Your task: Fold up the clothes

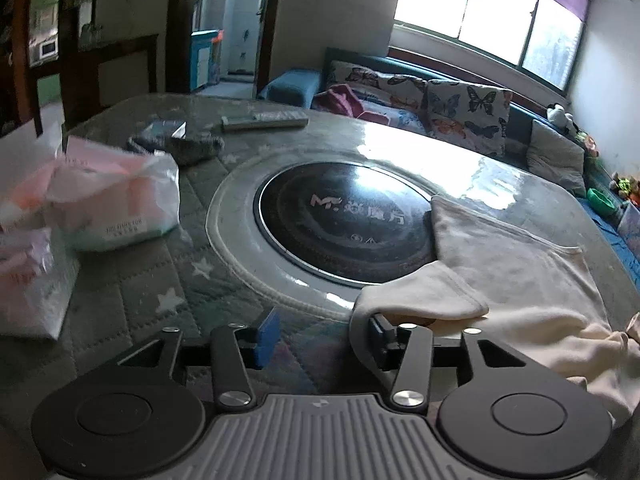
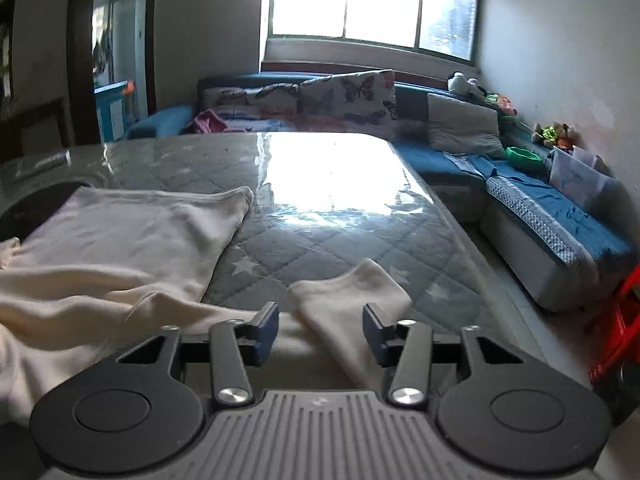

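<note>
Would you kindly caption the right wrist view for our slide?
Open right tongs straddle a cream garment's sleeve on the quilted table.

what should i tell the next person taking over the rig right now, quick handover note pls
Left tongs: open, empty, low over the table, right finger at the edge of the near sleeve.
Right tongs: open, empty, straddling the other sleeve cuff without gripping it.
Garment: cream long-sleeved top lying spread on the quilted table cover, body partly over the round black hotplate; some wrinkles on the near side.
Done: top laid out; no fold visible yet.
Left: grip each sleeve, fold both inward, then fold the body.
Note: tissue packs and a remote sit on the left and far side of the table.
</note>
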The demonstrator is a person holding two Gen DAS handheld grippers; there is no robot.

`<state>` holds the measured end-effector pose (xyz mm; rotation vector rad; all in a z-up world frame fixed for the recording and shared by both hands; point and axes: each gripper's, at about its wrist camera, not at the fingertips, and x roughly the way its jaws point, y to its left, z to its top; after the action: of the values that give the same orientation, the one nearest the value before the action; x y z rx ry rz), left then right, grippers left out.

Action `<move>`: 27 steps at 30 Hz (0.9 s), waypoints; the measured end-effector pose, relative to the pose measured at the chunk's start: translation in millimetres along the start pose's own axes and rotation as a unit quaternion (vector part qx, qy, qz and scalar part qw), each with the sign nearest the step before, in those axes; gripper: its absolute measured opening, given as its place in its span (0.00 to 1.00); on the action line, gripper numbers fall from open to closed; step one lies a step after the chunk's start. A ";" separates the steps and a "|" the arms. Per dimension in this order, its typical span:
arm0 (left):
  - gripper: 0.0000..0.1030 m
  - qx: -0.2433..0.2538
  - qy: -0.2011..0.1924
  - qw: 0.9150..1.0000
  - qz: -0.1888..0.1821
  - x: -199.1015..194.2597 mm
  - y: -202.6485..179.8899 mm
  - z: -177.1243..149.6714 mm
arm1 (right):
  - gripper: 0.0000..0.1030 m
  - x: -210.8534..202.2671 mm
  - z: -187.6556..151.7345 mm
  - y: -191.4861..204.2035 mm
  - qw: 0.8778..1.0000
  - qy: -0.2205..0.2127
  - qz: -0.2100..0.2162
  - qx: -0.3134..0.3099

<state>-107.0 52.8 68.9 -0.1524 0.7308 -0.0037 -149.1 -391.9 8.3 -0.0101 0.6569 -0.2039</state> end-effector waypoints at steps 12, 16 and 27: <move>0.72 0.076 -0.019 0.997 -0.004 4.4 -23.1 3.7 | 0.54 27.9 8.4 -39.7 0.992 0.020 -0.128 0.010; 0.76 0.091 -0.018 0.996 -0.020 8.8 -34.7 0.7 | 0.54 12.1 5.3 -54.4 0.990 0.011 -0.132 0.037; 0.68 0.143 -0.045 0.982 -0.114 -24.1 -57.9 -7.5 | 0.48 -43.7 10.0 41.7 0.988 -0.006 0.150 -0.044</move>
<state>-127.0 -4.1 87.6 0.0393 0.6117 -0.3173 -169.1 -343.2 39.6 0.0024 0.6466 0.1161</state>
